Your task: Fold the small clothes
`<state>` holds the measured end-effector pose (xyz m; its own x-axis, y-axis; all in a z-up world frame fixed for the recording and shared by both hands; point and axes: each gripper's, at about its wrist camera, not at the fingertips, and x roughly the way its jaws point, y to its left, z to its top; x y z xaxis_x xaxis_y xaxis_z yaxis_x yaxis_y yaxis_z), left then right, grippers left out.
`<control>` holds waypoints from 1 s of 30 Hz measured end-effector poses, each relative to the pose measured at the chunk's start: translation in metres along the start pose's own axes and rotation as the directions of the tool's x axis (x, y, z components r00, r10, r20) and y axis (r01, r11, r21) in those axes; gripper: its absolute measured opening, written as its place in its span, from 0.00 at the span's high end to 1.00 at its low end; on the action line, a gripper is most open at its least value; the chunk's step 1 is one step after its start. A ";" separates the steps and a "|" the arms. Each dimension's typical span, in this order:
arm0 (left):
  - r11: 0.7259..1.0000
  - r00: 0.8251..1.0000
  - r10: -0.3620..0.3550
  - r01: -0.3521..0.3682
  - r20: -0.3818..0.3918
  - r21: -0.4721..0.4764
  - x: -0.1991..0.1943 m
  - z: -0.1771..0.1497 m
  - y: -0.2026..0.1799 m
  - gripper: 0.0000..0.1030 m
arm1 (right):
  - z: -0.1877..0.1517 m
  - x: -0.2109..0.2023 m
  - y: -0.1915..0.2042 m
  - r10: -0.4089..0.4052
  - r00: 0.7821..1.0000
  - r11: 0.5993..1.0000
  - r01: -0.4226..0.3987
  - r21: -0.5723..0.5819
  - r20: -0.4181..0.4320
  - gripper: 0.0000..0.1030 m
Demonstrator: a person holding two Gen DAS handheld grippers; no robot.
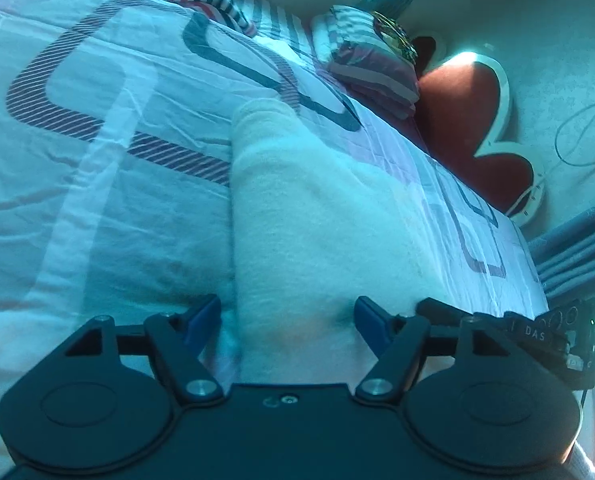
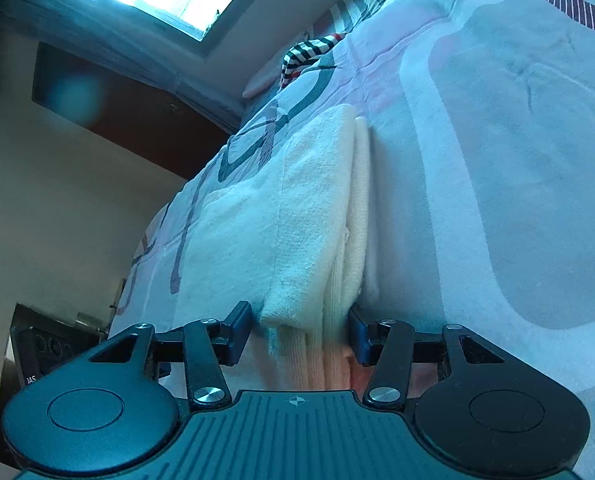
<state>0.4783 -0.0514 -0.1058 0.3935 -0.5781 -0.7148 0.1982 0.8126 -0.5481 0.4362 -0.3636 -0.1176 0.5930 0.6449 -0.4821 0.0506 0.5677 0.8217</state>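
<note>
Both grippers are sitting at the near end of the cream garment [image 1: 297, 208], which is lying on the patterned bedspread [image 1: 97, 140]. I am seeing the left gripper [image 1: 288, 322] with its jaws apart, straddling the cloth without pinching it. On the right gripper [image 2: 301, 330], the inner pad is touching the stacked folds [image 2: 337, 280] while the outer one is standing just clear, so I am calling it not yet clamped. From either tool the garment's long axis is running away toward twelve o'clock. The right one seems nearer a grip.
</note>
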 end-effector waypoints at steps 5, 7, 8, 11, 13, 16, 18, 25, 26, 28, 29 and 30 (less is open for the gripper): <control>1.000 1.000 0.007 -0.007 -0.013 0.007 0.010 0.002 -0.007 0.42 | 0.003 0.000 -0.004 0.011 1.000 1.000 -0.011 -0.003 -0.005 0.51; 1.000 1.000 0.020 -0.020 -0.009 0.014 0.014 0.003 -0.011 0.42 | 0.004 0.005 0.005 -0.022 1.000 0.999 0.022 -0.049 -0.003 0.51; 0.999 1.000 0.031 -0.030 -0.008 0.026 0.016 0.004 -0.014 0.42 | 0.003 0.008 0.010 -0.043 0.999 0.996 0.043 -0.074 0.001 0.51; 0.994 0.997 0.079 -0.079 -0.003 0.081 0.018 0.004 -0.026 0.57 | -0.004 0.012 0.027 -0.141 0.990 0.976 0.142 -0.167 0.022 0.63; 0.989 0.995 0.102 -0.102 0.004 0.107 0.017 0.004 -0.034 0.63 | -0.010 0.012 0.041 -0.192 0.980 0.955 0.197 -0.223 0.045 0.68; 0.970 0.988 0.149 -0.152 0.029 0.187 0.011 0.003 -0.050 0.70 | -0.020 0.011 0.062 -0.260 0.962 0.913 0.274 -0.301 0.087 0.71; 0.959 0.986 0.162 -0.167 0.040 0.229 0.006 0.002 -0.058 0.72 | -0.027 0.010 0.073 -0.281 0.953 0.893 0.303 -0.334 0.111 0.72; 0.948 0.988 0.137 -0.152 0.075 0.280 -0.026 -0.001 -0.056 0.72 | -0.040 0.011 0.116 -0.284 0.948 0.867 0.318 -0.383 0.143 0.72; 0.948 0.988 0.133 -0.151 0.082 0.280 -0.034 -0.001 -0.052 0.72 | -0.042 0.015 0.123 -0.284 0.948 0.864 0.318 -0.390 0.144 0.72; 0.948 0.987 0.131 -0.153 0.094 0.281 -0.048 0.000 -0.042 0.72 | -0.047 0.025 0.140 -0.281 0.949 0.858 0.315 -0.406 0.142 0.72; 0.948 0.986 0.132 -0.155 0.099 0.278 -0.057 0.001 -0.035 0.72 | -0.052 0.029 0.147 -0.279 0.950 0.856 0.312 -0.413 0.141 0.72; 0.949 0.985 0.134 -0.158 0.104 0.274 -0.065 0.002 -0.027 0.72 | -0.054 0.039 0.158 -0.273 0.952 0.854 0.306 -0.420 0.137 0.72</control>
<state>0.4487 -0.0351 -0.0437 0.5080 -0.4530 -0.7326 0.3719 0.8825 -0.2878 0.4241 -0.2216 -0.0227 0.6606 0.3889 -0.6422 -0.1133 0.8972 0.4268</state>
